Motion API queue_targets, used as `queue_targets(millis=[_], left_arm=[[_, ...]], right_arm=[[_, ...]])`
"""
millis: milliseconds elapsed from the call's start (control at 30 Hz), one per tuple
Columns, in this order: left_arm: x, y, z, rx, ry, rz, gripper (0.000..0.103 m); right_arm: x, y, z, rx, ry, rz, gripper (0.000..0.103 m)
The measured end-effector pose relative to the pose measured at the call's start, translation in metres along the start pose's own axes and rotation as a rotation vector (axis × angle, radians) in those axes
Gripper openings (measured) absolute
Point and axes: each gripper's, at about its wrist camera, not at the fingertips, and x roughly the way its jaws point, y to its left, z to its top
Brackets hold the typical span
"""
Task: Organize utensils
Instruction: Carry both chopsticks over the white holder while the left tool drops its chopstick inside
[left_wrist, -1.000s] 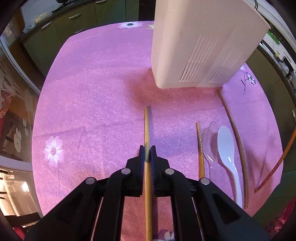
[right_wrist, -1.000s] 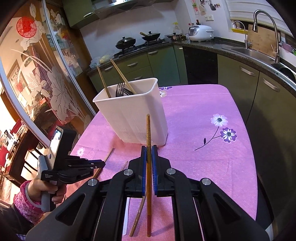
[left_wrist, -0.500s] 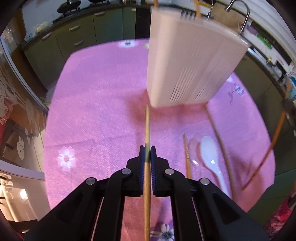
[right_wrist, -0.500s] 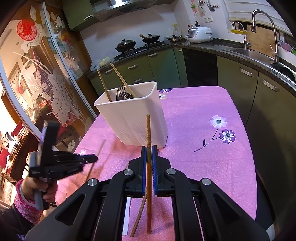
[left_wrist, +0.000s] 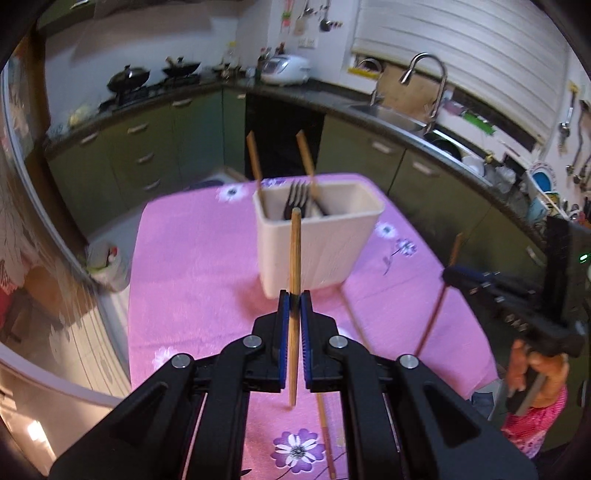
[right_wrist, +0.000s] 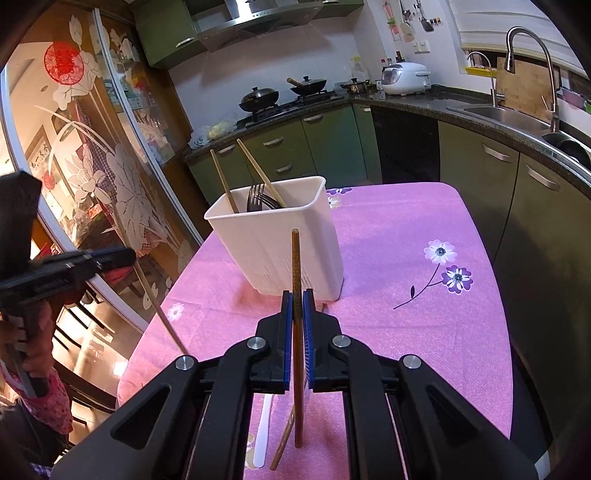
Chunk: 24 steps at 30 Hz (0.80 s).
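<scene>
Two grippers, left one (left_wrist: 291, 306) and right one (right_wrist: 297, 302), each with jaws clamped tight on a thin brown wooden chopstick (left_wrist: 294, 258) (right_wrist: 296, 258), held up over the pink flowered tabletop (right_wrist: 424, 325). Mid-carry toward the white rectangular plastic utensil holder (right_wrist: 284, 243), already holding two chopsticks and dark forks. Next up, probably: tip upright, line up above the rim, drop in.

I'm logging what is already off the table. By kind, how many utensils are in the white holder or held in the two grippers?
Wooden chopsticks: 4 (2 standing in the white plastic holder, 1 in the left gripper, 1 in the right gripper)
Dark metal fork: 1 clearly visible, in the holder
Total: 5
</scene>
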Motion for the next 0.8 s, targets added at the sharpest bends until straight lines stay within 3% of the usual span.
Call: queue_targets(millis=[333,533,667,800], left_arm=[[-0.052,-0.025,0.074,0.035,-0.195,-0.011,0.006],[-0.061,-0.028,0.123,0.009,-0.327,0.050,0.006],[-0.044,-0.025,0.137,-0.002,-0.344,0.075,0.006],[-0.009,-0.018,0.137,-0.015,-0.307,0.098,0.006]], right_arm=[[-0.007,-0.002,0.000,0.002,-0.017,0.004,0.006],[-0.007,-0.006,0.000,0.009,-0.020,0.008,0.006],[-0.010,-0.007,0.002,0.014,-0.033,0.009,0.006],[-0.018,-0.002,0.009,0.004,-0.056,0.009,0.006]])
